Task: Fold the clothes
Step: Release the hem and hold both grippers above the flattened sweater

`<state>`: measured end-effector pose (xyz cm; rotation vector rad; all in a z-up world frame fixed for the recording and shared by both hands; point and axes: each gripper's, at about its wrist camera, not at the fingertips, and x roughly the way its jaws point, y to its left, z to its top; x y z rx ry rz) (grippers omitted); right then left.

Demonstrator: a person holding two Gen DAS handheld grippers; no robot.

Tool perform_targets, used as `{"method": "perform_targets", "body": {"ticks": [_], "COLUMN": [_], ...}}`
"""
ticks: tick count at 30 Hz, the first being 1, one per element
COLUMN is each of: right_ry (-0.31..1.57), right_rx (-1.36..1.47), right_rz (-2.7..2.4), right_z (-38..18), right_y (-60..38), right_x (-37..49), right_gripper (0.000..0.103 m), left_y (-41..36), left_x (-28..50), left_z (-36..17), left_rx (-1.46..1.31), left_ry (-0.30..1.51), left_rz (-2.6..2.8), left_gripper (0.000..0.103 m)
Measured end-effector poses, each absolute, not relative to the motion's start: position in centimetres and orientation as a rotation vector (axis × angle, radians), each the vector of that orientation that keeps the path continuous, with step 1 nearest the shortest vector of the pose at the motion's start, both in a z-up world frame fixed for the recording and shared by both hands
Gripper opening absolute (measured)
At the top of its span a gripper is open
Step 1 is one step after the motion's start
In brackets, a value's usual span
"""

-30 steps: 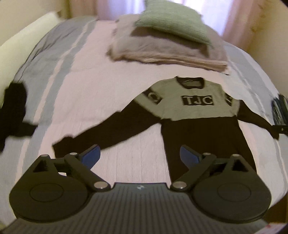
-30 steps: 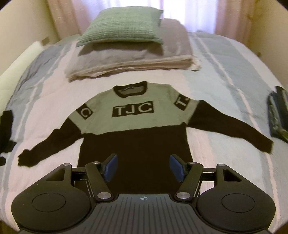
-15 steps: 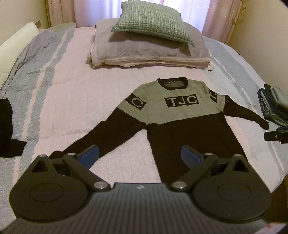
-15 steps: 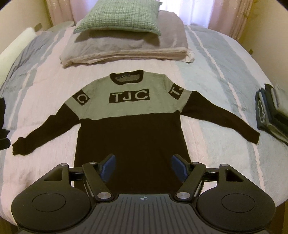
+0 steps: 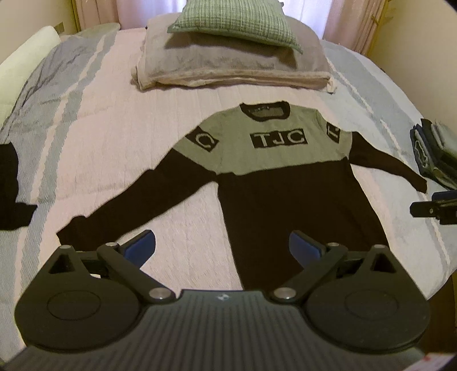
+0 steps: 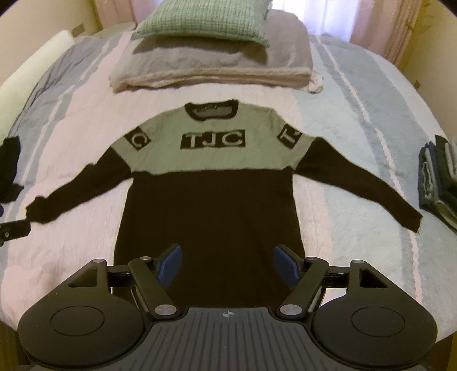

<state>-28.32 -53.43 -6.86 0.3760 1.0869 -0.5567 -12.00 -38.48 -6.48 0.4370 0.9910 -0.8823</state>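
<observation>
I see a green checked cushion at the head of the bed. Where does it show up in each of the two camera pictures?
Left wrist view: the green cushion sits top centre, lying on the folded grey blanket.
Right wrist view: the green cushion is at the top, slightly left of centre, on the same blanket.
Shared landmark: the sweater marked TJC lies flat below the blanket in both.

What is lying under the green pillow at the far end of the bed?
The green pillow rests on a folded grey blanket. Anything under that blanket is covered and cannot be seen.
</observation>
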Motion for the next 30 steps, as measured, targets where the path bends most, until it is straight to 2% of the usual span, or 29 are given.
{"method": "perform_targets", "body": {"ticks": [3, 14, 23, 30], "right_ry": [1.123, 1.225, 1.239, 1.210], "right_rx": [0.393, 0.395, 0.422, 0.388], "right_rz": [-0.535, -0.463, -0.483, -0.445], "right_z": [-8.3, -12.3, -12.7, -12.6], "right_y": [-53.6, -53.0, -53.1, -52.6], "right_x": [-29.4, -32.1, -33.1, -31.6], "right_gripper": [0.070, 0.070, 0.070, 0.070], "left_y": [-38.5, -38.3, -39.5, -37.7], "left_x": [-13.2, -17.3, -18.2, -17.2], "left_z": [-7.1, -9.8, -10.3, -9.9], "left_rx": [0.441, 0.468, 0.500, 0.466], "left_ry": [1.010, 1.108, 1.107, 1.099], "left_rz": [-0.859, -0.841, -0.884, -0.846], "left_gripper": [0.101, 0.102, 0.102, 0.102]}}
